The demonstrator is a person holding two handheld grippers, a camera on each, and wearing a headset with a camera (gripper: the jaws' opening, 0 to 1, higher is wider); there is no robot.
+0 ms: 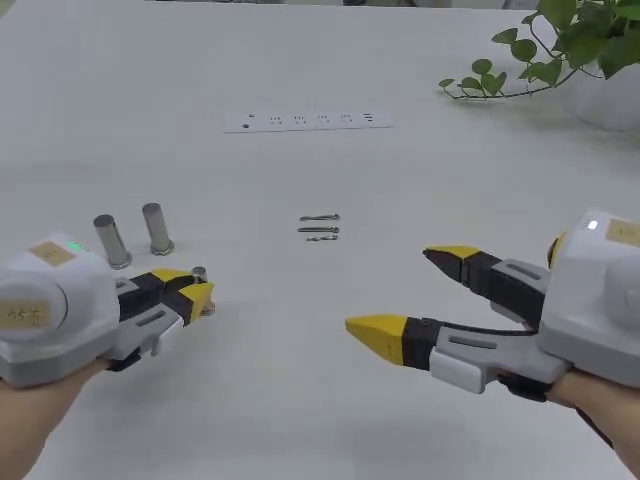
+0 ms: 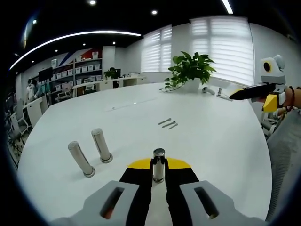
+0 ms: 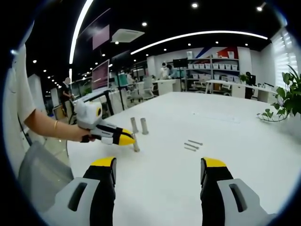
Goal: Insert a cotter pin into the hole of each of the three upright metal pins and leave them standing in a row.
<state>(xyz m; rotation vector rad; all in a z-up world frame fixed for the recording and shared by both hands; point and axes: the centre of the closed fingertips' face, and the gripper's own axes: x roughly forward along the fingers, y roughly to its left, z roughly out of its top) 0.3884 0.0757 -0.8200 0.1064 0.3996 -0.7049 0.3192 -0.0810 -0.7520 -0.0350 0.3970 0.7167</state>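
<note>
Left jaws around half-hidden pin (image 2: 158, 164)

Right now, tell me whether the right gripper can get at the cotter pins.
Probably yes: the right gripper is open, and only bare table lies between it and the cotter pins. The left gripper sits well aside.

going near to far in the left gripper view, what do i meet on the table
gripped metal pin → left standing pin → second standing pin → cotter pins → potted plant
</note>
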